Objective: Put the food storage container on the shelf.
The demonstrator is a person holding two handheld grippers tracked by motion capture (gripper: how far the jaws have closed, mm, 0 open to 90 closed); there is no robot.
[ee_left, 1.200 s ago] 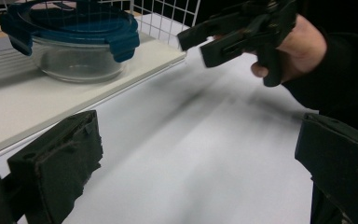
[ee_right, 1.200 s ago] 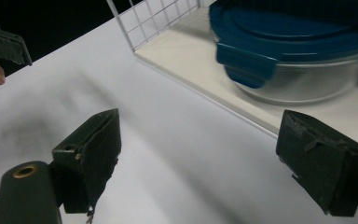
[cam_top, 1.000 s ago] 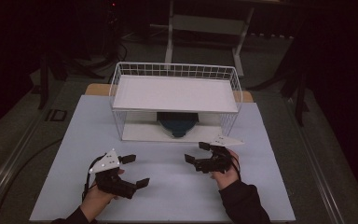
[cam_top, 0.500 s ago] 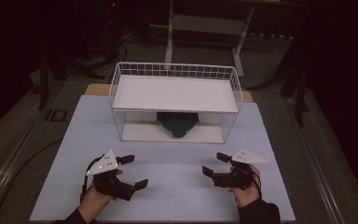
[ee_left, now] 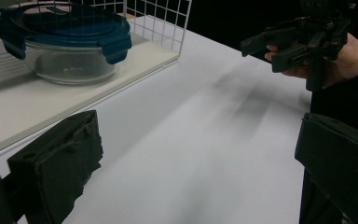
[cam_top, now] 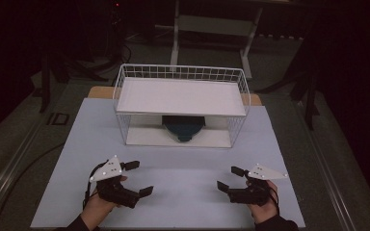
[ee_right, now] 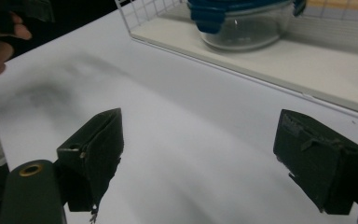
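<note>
Nearest the person, the left gripper (cam_top: 138,178) sits low over the front left of the white table (cam_top: 183,159), its fingers (ee_left: 58,161) spread wide apart with nothing between them; the hand (cam_top: 99,207) that holds it comes in from the bottom edge; a grey three-cornered plate (cam_top: 107,169) rides on top of it. Across the bare table surface, well apart from it, the right gripper (cam_top: 230,178) hovers at the front right, its fingers (ee_right: 95,144) likewise spread wide and empty; in the left gripper view it shows farther off at the upper right (ee_left: 279,44), held in the person's hand, with the jaws parted. Both grippers point inward and slightly forward; neither touches anything. Farther back, toward the middle of the table, stands a white wire rack (cam_top: 180,103) with a flat white shelf (cam_top: 180,96) on top; under that shelf, on the rack's lower board (ee_right: 307,60), sits a clear glass container (ee_left: 70,63) closed with a dark blue clip lid (ee_left: 60,25), upright, near the middle of the rack, well apart from both grippers.
</note>
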